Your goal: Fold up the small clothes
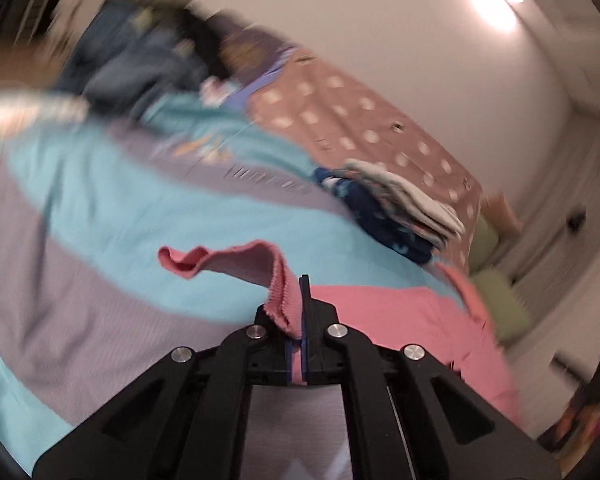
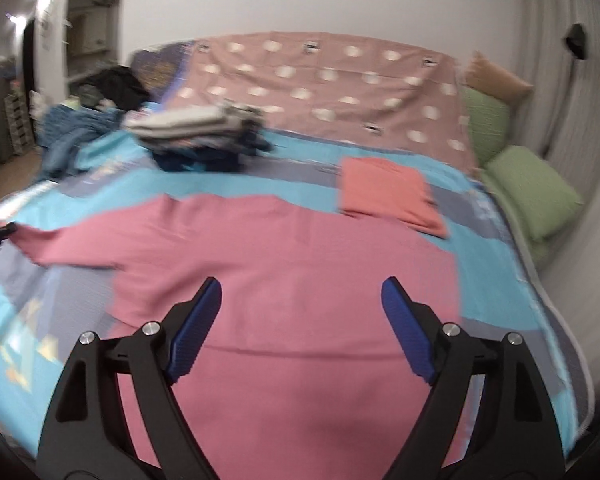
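**Pink top on the bed, one cuff pinched**

Through my left wrist camera, my left gripper (image 1: 300,312) sits at the bottom centre, its jaws pressed together on the ribbed cuff of the pink long-sleeved knit top (image 1: 400,320); the sleeve curls away to the left above the blue-and-grey patterned bedspread (image 1: 100,200). This view is tilted and blurred. A stack of folded clothes, white on top and navy below, (image 1: 392,208) lies right of centre, with a dusty-pink sheet dotted in white (image 1: 340,120) beyond it and a heap of blue and dark unfolded garments (image 1: 140,60) at upper left. A white wall with a bright lamp glare (image 1: 492,4) fills the upper right.

Through my right wrist camera, my right gripper (image 2: 300,320) stands with its blue pads wide apart and nothing between them, over the top's body, which lies spread flat across the lower middle of the bedspread. Only this view shows the folded coral-red cloth square (image 2: 388,192) right of centre, two green pillows (image 2: 532,188) along the right edge, and an open doorway (image 2: 88,32) at upper left.
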`<state>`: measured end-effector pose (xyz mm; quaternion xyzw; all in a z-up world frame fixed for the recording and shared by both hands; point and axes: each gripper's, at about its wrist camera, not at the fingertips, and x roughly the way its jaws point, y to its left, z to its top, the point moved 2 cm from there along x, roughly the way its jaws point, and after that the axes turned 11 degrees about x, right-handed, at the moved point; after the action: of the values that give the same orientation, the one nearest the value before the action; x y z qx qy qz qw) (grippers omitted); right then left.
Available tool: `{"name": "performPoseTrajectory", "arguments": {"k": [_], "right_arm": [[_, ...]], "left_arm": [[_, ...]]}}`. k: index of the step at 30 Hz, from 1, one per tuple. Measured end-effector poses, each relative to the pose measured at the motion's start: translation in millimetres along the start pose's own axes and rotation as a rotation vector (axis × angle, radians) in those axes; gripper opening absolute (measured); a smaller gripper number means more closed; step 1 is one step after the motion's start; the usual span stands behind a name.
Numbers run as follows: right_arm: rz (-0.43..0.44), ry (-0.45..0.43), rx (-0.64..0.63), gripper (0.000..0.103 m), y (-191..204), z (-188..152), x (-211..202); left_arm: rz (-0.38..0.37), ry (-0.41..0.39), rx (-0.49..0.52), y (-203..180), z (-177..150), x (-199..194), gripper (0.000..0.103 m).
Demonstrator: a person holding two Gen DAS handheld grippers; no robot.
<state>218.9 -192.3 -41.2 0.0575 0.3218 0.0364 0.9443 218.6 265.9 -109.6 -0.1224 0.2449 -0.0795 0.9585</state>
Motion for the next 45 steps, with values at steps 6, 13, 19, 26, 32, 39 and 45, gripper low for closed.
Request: {"name": "performPoseTrajectory", "arguments": {"k": [6,13,19,26,32,39,45], "right_arm": [[0.331,0.136,0.043,0.085,63,31,26],[0.463,0.306,-0.098,0.085,118,22,64],[0.518,0.39,-0.266,0.084,127,-9,74],[0.558,0.553,-0.574,0.084,144,-16,73],[0.544,0.643,-0.774,0.043,168,-31,77],[0.551,0.683,-0.837,0.044,178,-42,87],[0.524,0.761,-0.91,0.049,178,-59,86]], "left_arm": [[0.003,0.026,0.557,-151,-6,15,0.002],[0.159,0.05,1.207,-260,-109,45,0.002],[0.173,0.059,1.425,-284,-150,48,0.002],[0.201,0.02,1.539,-286,-160,38,0.002],[0.212,0.023,1.605,-285,-171,38,0.002],[0.22,0.029,1.62,-286,-172,31,0.002],[0.225,0.025,1.664,-287,-179,28,0.003]]}}
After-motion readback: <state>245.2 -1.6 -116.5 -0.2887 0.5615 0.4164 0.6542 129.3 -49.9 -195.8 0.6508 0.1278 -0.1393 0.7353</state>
